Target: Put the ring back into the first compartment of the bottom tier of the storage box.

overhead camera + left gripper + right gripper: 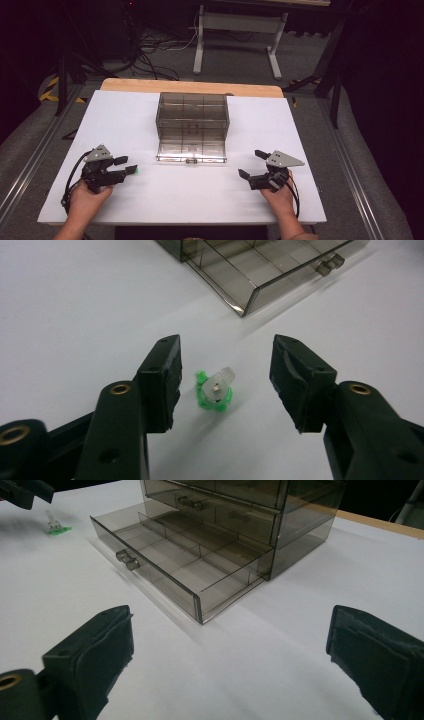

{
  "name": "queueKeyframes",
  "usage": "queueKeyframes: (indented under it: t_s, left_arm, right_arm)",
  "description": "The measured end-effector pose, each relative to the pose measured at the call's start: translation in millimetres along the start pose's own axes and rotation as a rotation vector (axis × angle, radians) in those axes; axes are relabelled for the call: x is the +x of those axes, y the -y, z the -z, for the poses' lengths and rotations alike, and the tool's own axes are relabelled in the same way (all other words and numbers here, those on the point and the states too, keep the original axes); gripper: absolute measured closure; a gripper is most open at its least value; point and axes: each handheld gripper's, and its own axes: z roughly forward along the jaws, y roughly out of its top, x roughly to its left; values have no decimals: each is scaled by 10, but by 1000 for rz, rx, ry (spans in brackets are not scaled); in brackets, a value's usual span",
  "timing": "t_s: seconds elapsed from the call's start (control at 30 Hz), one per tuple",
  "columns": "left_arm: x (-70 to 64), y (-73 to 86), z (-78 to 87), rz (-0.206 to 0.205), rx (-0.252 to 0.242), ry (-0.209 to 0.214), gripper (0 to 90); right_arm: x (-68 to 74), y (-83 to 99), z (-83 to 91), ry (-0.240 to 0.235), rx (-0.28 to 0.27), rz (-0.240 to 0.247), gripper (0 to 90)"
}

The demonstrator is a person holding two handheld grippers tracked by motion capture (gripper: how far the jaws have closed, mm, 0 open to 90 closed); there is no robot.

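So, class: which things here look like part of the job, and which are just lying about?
Likely part of the job:
- small green and clear part, between the open left tongs
- drawer unit, bottom drawer pulled out
- right tongs, open

Lying about:
- floor cables
- white desk frame

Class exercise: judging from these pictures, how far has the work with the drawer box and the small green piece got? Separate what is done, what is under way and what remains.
Done: the bottom drawer of the smoky drawer box is pulled out, its compartments empty. Under way: the left gripper, jaws open, straddles the small green-and-clear piece lying on the white table; nothing is gripped. The right gripper waits open. Probably left: closing on the piece, placing it in the drawer, perhaps shutting it.
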Motion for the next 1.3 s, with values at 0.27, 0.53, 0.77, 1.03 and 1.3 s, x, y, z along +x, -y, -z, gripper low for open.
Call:
queueKeyframes:
  t_s: [0.27,0.53,0.77,1.03,1.3]
  left_arm:
    - [2,-9,-54,-14,28,-12,607]
    - [-1,-12,-102,-27,52,-8,691]
    - [-13,-11,-119,-41,68,-14,782]
    - [-43,-28,-111,-58,79,-29,855]
    - [-58,-47,-71,-55,56,-30,856]
  right_arm:
    - [2,0,-6,0,4,5,56]
    - [3,0,-9,0,7,7,56]
    - [2,1,-12,-1,9,7,57]
    - [2,1,-13,-2,11,5,57]
    - [1,2,-12,-1,11,5,57]
